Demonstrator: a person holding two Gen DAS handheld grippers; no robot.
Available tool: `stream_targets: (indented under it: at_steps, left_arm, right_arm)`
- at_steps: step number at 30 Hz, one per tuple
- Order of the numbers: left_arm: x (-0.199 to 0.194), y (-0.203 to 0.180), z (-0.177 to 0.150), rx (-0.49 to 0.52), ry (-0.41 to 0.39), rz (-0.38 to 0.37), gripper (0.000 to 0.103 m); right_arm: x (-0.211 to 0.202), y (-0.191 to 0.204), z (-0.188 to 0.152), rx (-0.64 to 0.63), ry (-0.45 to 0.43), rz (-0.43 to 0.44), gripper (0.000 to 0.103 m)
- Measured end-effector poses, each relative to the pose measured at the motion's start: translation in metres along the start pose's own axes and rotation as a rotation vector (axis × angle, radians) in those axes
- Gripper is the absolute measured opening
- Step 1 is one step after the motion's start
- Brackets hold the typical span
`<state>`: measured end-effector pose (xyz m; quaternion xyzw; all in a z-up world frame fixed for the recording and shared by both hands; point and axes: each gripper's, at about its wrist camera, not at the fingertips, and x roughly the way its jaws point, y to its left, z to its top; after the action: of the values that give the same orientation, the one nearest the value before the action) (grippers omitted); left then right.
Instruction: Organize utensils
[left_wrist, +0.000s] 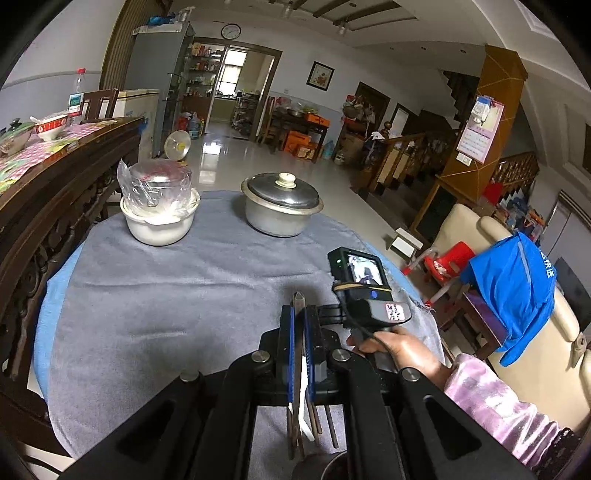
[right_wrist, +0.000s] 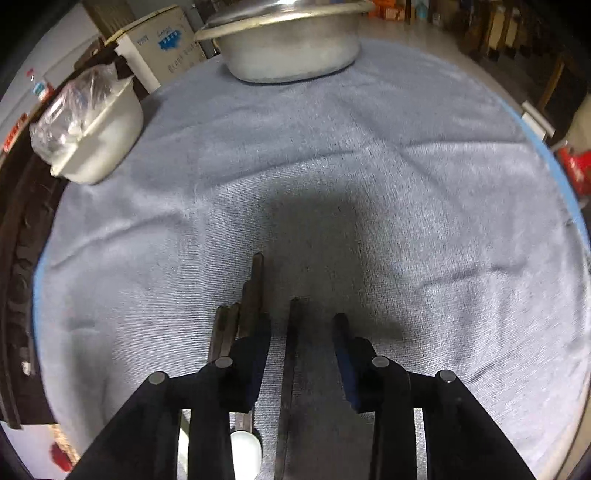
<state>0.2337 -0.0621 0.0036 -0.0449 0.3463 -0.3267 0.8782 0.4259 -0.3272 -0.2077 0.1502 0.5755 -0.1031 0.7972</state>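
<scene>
Utensils: a loose bunch of long dark chopsticks (right_wrist: 255, 295), flat on the grey-blue cloth at the near edge of the round surface (right_wrist: 369, 166), ends uneven; a white spoon bowl (right_wrist: 245, 448) showed beneath them in the right wrist view.
Single stick: one dark chopstick (right_wrist: 291, 350) lay apart from the bunch, lengthwise between the right pads, seemingly the piece being singled out.
Held utensil: a thin dark flat-ended utensil (left_wrist: 297, 332) stood pinched edge-on in the left hand-held gripper (left_wrist: 300, 317), its tip poking out past the pads; probably kept clamped so it stays out of the way until a place is chosen.
Left hand-held gripper: closed tight on that utensil, hovering over the near cloth, with more sticks and a white handle visible below it.
Right hand-held gripper: (right_wrist: 303, 325) jaws apart, pointing steeply down and straddling the lone chopstick; the pads did not press it. Blur made contact with the cloth unclear.
Person's hand: (left_wrist: 399, 347) gripping the right device's handle, pink sleeve behind.
Far side: a lidded dull aluminium pot (left_wrist: 281, 210) and a white bowl holding a plastic-wrapped steel container (left_wrist: 159, 210), well apart from the utensils, leaving the middle cloth free for sorting.
</scene>
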Motion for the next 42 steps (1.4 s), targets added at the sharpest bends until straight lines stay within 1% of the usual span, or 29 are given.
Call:
stream_targets:
  at_steps: [1,2,3,6,8,10,12,14,15,18,20,21,25,31,35,38,40,42]
  left_arm:
    - [0.001,0.001,0.0,-0.003,0.001,-0.003,0.005]
    - [0.002,0.001,0.0,-0.005,0.003,-0.005,0.005]
    - [0.003,0.002,-0.001,-0.007,0.004,-0.004,0.005]
    - [0.004,0.002,-0.001,-0.014,0.005,0.003,0.005]
    - [0.001,0.002,-0.002,-0.021,0.003,0.011,0.005]
    - [-0.002,0.001,-0.003,-0.02,-0.003,0.021,0.005]
    - [-0.006,-0.002,-0.003,-0.013,-0.015,0.042,0.005]
    - [-0.012,-0.004,-0.004,-0.015,-0.026,0.047,0.005]
    - [-0.015,-0.006,-0.003,-0.018,-0.033,0.047,0.005]
    - [-0.029,-0.015,-0.001,-0.006,-0.069,0.052,0.005]
    - [-0.04,-0.021,0.0,0.003,-0.096,0.054,0.005]
    - [-0.047,-0.025,0.001,0.008,-0.112,0.058,0.005]
    - [-0.072,-0.038,0.002,0.022,-0.168,0.071,0.005]
    - [-0.116,-0.058,0.007,0.04,-0.256,0.077,0.005]
    - [-0.149,-0.073,0.012,0.058,-0.328,0.069,0.005]
    - [-0.17,-0.082,0.009,0.07,-0.368,0.054,0.005]
    - [-0.177,-0.084,0.004,0.069,-0.38,0.046,0.005]
    - [-0.176,-0.086,-0.003,0.064,-0.362,0.038,0.005]
  right_arm:
    - [0.0,0.002,0.0,-0.006,-0.006,-0.029,0.022]
    - [0.001,0.004,-0.001,-0.016,-0.012,-0.06,0.014]
    - [0.0,0.006,-0.002,-0.024,-0.016,-0.075,0.01]
    - [0.001,0.005,-0.002,-0.03,-0.019,-0.055,0.007]
    - [-0.003,-0.006,-0.004,0.012,-0.022,-0.007,0.007]
    - [-0.014,-0.017,-0.009,0.037,-0.055,0.057,0.007]
    - [-0.031,-0.027,-0.015,0.055,-0.095,0.092,0.007]
    - [-0.058,-0.035,-0.025,0.059,-0.161,0.159,0.006]
    - [-0.077,-0.038,-0.033,0.052,-0.214,0.189,0.006]
    - [-0.123,-0.039,-0.052,0.029,-0.336,0.235,0.007]
    - [-0.16,-0.042,-0.071,-0.001,-0.445,0.261,0.006]
    - [-0.174,-0.042,-0.076,-0.013,-0.488,0.269,0.006]
    - [-0.236,-0.039,-0.116,-0.062,-0.68,0.285,0.007]
    - [-0.324,-0.025,-0.165,-0.118,-0.915,0.315,0.007]
    - [-0.367,-0.014,-0.186,-0.146,-1.01,0.371,0.007]
    - [-0.387,-0.008,-0.201,-0.16,-1.062,0.407,0.007]
    - [-0.392,0.0,-0.209,-0.18,-1.074,0.408,0.007]
    - [-0.381,0.011,-0.212,-0.193,-1.056,0.401,0.007]
